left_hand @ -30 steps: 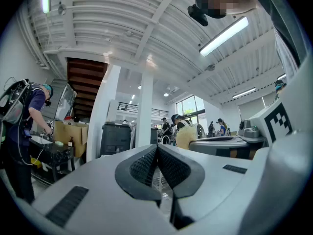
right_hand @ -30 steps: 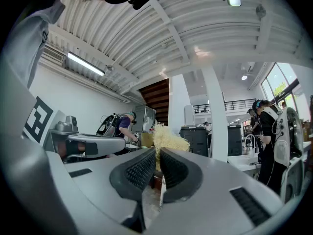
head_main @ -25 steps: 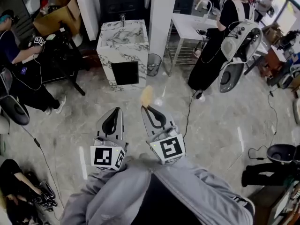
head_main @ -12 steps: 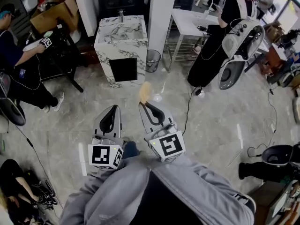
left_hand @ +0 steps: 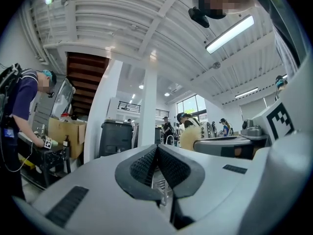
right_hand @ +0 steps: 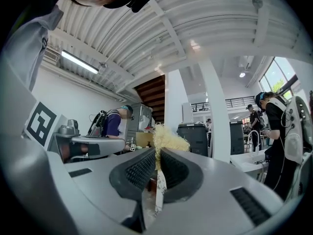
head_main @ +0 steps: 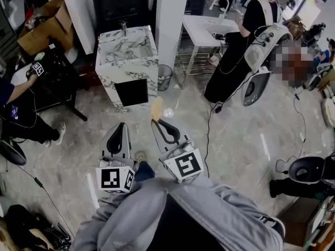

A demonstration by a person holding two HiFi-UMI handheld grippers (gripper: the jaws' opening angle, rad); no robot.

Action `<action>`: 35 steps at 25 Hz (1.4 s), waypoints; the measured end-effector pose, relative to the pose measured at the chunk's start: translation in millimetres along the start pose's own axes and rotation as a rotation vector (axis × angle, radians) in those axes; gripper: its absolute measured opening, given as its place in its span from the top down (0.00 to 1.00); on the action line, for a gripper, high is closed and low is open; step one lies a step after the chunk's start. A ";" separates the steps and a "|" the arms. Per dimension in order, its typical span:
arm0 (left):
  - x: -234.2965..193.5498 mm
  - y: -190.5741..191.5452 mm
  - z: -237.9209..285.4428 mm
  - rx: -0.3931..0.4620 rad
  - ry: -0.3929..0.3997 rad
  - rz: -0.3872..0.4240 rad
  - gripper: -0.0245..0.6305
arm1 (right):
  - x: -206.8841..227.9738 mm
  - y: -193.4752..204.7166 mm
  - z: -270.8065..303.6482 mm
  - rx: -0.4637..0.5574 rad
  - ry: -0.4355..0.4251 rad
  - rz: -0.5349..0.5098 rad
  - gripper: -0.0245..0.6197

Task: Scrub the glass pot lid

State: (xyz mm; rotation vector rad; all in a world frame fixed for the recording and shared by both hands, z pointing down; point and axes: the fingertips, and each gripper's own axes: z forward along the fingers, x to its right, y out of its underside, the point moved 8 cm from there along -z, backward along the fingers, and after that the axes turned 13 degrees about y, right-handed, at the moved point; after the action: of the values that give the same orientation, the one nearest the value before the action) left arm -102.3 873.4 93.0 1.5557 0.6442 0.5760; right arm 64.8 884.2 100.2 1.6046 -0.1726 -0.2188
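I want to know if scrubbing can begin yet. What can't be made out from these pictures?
1. Pot lid: it shows in no view. In the head view the marble sink is too small to tell what its basin holds.
2. Scrubber: the right gripper is shut on it, and the pads hide its lower part in the right gripper view. The head view shows only a blurred tip.
3. White sink: a person covers its far end in the head view.

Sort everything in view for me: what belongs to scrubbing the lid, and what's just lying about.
For the job: yellow scrubber, clamped in the right gripper; left gripper, jaws shut, empty; marble sink, probably. No glass lid in view.

Lying about: wire bin; cardboard box; white sink table.
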 end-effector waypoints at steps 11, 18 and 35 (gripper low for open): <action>-129.5 -1.7 91.9 0.005 0.096 0.010 0.94 | 3.6 -3.8 146.9 0.037 0.090 -0.027 0.89; -178.8 -0.5 132.8 -0.003 0.151 0.011 0.94 | 11.6 -2.2 199.1 0.036 0.161 -0.030 0.89; -235.2 6.6 158.6 0.026 0.129 0.015 0.94 | 6.6 2.0 264.2 0.058 0.140 -0.024 0.89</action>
State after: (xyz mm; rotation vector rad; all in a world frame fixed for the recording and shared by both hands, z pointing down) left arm -159.8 595.4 89.8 1.5583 0.7404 0.6853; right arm 6.3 626.6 91.7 1.6741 -0.0526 -0.1203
